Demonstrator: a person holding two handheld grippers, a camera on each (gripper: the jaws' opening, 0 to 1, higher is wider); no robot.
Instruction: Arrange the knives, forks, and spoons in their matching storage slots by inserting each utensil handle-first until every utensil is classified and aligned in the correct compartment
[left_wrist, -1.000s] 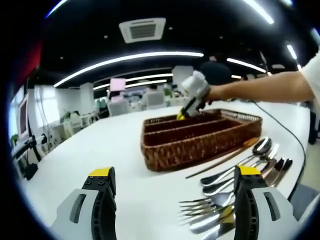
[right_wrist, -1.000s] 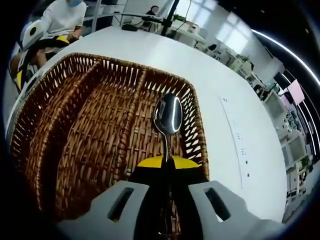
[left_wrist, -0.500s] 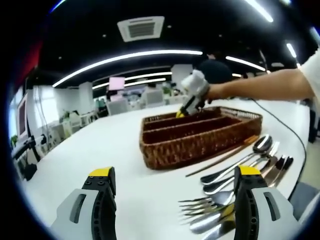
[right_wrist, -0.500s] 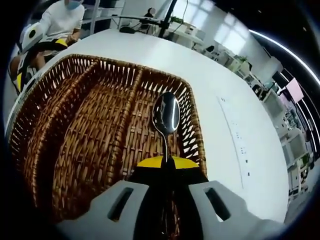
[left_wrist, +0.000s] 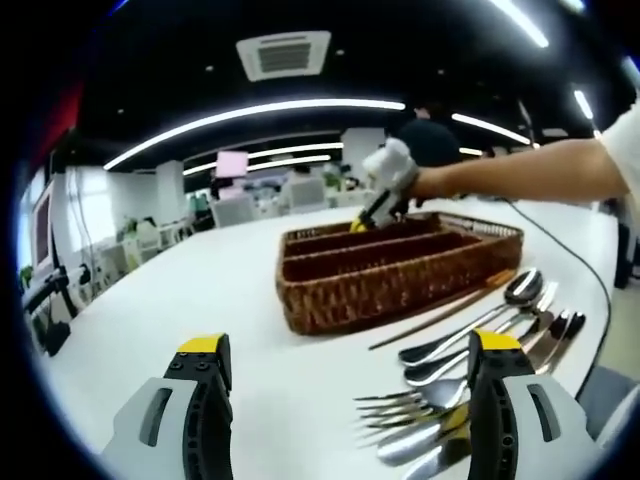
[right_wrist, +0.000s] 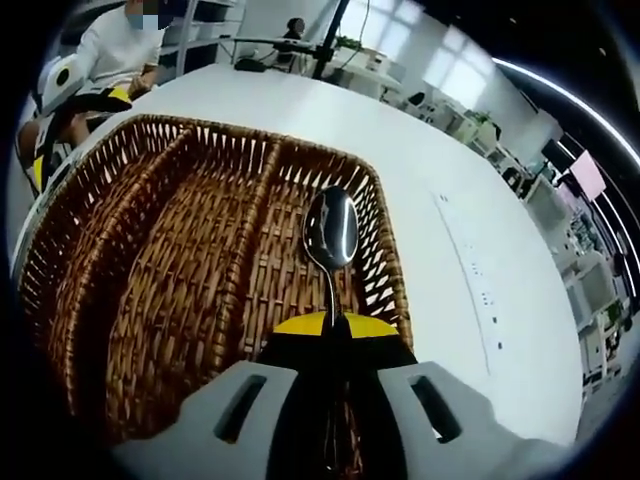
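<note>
Fingers of my right gripper (right_wrist: 328, 330) pinch a spoon (right_wrist: 331, 228) over the wicker tray's (right_wrist: 120, 270) rightmost slot; lower it level along the divider. Left gripper (left_wrist: 345, 400) fingers wide near utensil pile (left_wrist: 470, 340) on table (left_wrist: 200, 290).

My left gripper (left_wrist: 345, 400) hangs low with its jaws spread wide, nothing between them. My right arm (left_wrist: 530, 175) reaches out straight, bare forearm showing, hand wrapped on the right gripper (left_wrist: 385, 190), which tips downward. In the right gripper view, those jaws are pinched tight together on a thin stem.
</note>
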